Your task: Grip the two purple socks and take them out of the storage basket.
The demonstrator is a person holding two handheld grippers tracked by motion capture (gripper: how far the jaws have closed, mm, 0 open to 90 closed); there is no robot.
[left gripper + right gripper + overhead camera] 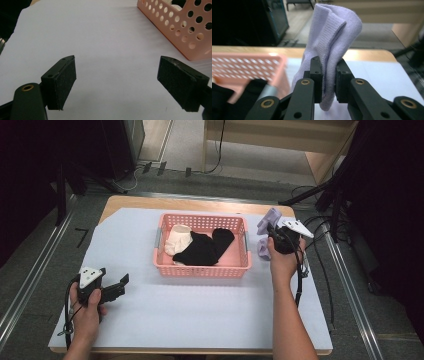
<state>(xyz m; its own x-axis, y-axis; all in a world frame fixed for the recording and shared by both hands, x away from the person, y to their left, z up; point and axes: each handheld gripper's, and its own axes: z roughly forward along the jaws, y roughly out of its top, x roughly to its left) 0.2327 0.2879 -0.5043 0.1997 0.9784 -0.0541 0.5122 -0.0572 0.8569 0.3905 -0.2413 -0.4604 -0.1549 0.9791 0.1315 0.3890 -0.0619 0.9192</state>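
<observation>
A pale lilac knitted sock (329, 42) was clamped between the jaws of the right gripper (329, 80), its folded cuff standing above them and its lower end hanging just below. In the high view the sock (268, 218) was held just beside the right end of a pink perforated plastic basket (202, 268), above the white sheet covering the tabletop (200, 315). Inside the basket a cream-coloured sock (178, 240) was seen at the left, touching a heap of black socks (202, 249) that spread across the middle and towards the right (how many black ones could not be told). The left gripper (114, 287) was held low over the sheet at the near left, well apart from the basket, its jaws spread wide with nothing between them; only bare sheet was seen between its pads (63, 82).
</observation>
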